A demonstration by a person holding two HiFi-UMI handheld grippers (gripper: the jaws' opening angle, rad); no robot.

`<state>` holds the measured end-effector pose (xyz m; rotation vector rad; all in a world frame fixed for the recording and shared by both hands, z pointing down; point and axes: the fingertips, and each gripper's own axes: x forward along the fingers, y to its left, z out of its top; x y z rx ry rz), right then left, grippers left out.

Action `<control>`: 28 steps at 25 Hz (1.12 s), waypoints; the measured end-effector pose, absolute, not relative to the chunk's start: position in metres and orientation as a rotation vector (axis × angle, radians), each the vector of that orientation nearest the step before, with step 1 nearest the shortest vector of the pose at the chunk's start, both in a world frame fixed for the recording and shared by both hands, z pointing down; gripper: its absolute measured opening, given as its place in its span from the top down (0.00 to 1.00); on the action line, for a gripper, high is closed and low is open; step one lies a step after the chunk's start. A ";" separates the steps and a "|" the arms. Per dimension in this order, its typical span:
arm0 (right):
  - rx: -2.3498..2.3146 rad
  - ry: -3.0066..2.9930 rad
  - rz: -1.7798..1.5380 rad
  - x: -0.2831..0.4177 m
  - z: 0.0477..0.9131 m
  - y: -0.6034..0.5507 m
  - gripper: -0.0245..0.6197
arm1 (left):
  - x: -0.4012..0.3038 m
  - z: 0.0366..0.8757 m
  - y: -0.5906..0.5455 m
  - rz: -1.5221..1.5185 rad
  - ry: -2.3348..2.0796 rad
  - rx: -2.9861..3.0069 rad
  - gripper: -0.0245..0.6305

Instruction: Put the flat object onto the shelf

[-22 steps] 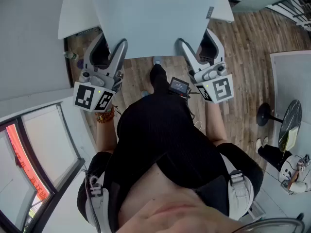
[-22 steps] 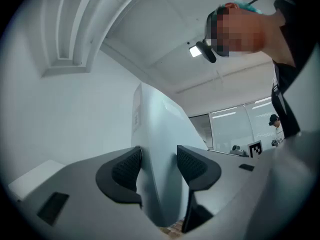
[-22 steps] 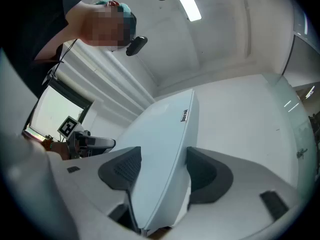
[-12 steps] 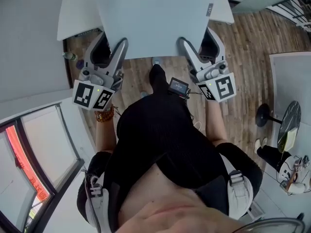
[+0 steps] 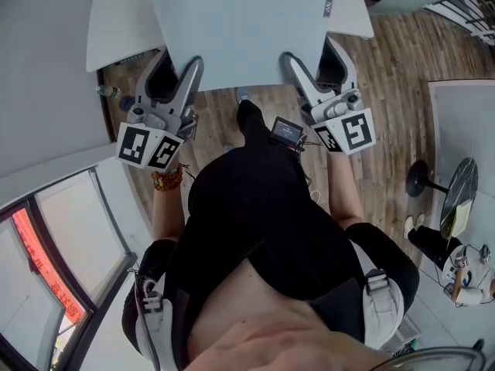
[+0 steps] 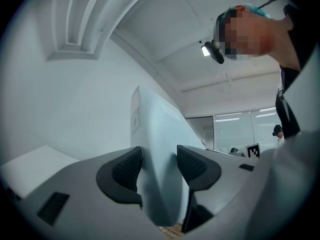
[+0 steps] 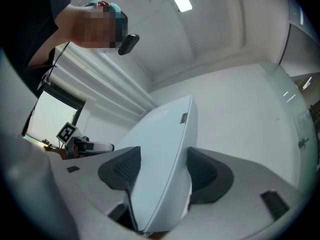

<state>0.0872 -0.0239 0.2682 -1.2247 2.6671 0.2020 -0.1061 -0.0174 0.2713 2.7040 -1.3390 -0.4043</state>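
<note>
The flat object is a large pale blue-grey board [image 5: 247,22], held out in front of me at its near edge by both grippers. My left gripper [image 5: 172,72] is shut on the board's near left part and my right gripper [image 5: 317,60] on its near right part. In the left gripper view the board [image 6: 160,134] stands on edge between the two dark pads of the left gripper [image 6: 157,166]. The right gripper view shows the board [image 7: 160,139] likewise clamped in the right gripper [image 7: 162,171]. A white shelf surface [image 5: 116,22] shows beneath the board's far part.
Wooden floor [image 5: 387,60] lies below the board and to the right. A grey wall and a window frame [image 5: 69,230] run along the left. A white panel [image 5: 464,122] and a black round-base stand [image 5: 424,178] stand at the right. My body in black fills the lower middle.
Both grippers and the board have shifted slightly forward, away from my body. The grip on the board is unchanged.
</note>
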 end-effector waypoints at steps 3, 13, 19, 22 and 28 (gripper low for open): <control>-1.246 2.671 0.159 0.086 0.277 -0.051 0.54 | -0.108 0.279 -0.044 -0.388 -1.333 2.682 0.62; -1.269 2.706 0.099 0.073 0.287 -0.112 0.54 | -0.122 0.293 -0.106 -0.370 -1.314 2.610 0.62; -1.280 2.732 0.054 0.063 0.301 -0.151 0.54 | -0.131 0.310 -0.144 -0.352 -1.299 2.563 0.62; -1.284 2.753 -0.015 0.063 0.319 -0.172 0.54 | -0.132 0.324 -0.163 -0.306 -1.304 2.538 0.62; -1.264 2.813 -0.148 0.061 0.349 -0.204 0.54 | -0.133 0.352 -0.188 -0.232 -1.305 2.453 0.62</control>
